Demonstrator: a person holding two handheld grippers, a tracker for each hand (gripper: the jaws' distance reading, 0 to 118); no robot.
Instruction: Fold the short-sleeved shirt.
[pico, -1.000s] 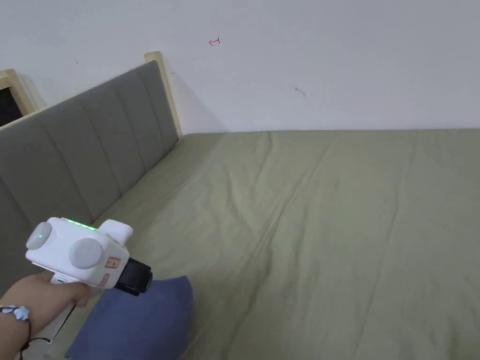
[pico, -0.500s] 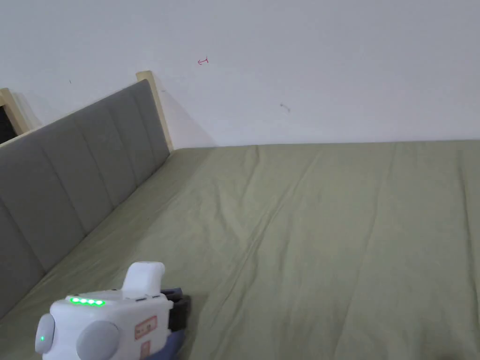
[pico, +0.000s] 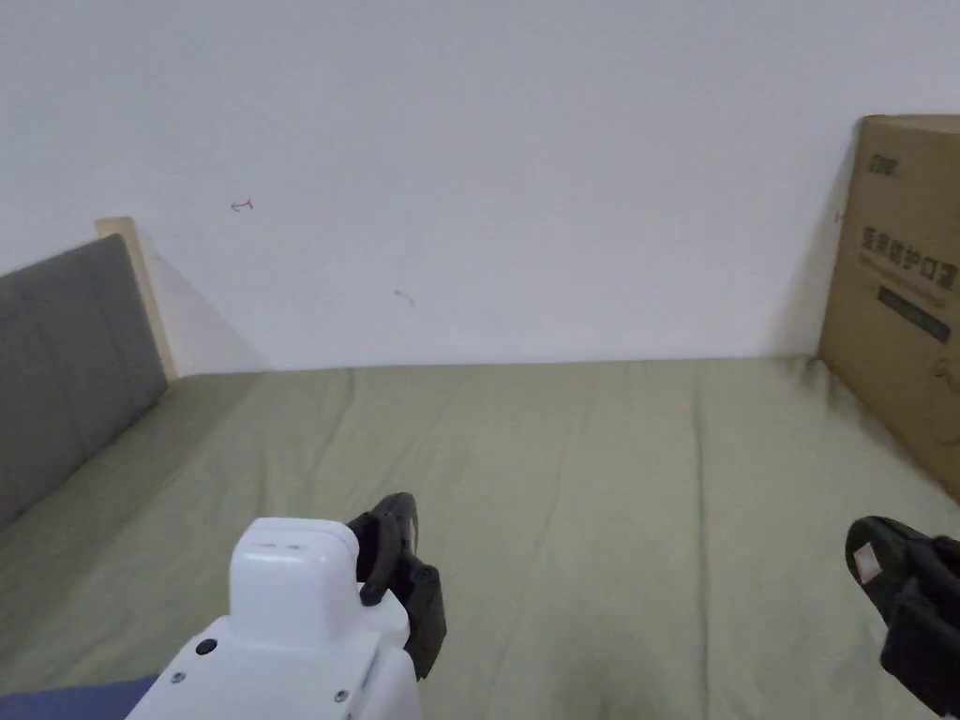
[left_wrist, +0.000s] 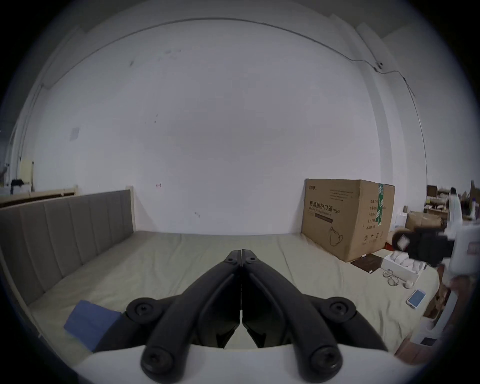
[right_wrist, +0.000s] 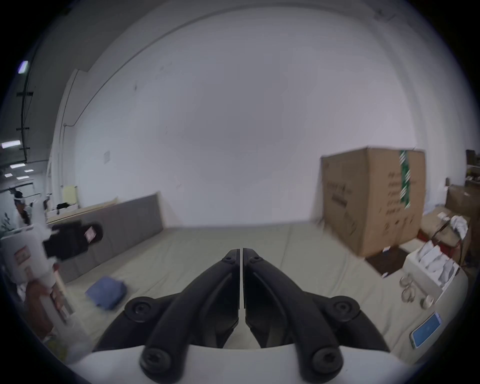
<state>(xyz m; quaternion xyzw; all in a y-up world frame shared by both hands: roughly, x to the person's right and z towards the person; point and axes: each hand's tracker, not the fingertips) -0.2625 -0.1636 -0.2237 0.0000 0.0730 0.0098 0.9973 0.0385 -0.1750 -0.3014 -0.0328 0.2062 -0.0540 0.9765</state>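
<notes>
With the fingers of the left gripper (left_wrist: 241, 251) and right gripper (right_wrist: 242, 250) together and empty, leave the folded blue shirt (left_wrist: 91, 320) undisturbed on the bed (pico: 600, 487).

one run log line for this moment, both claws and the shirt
left claw shut, empty, above bed | right claw shut, empty | blue shirt folded, near headboard
</notes>
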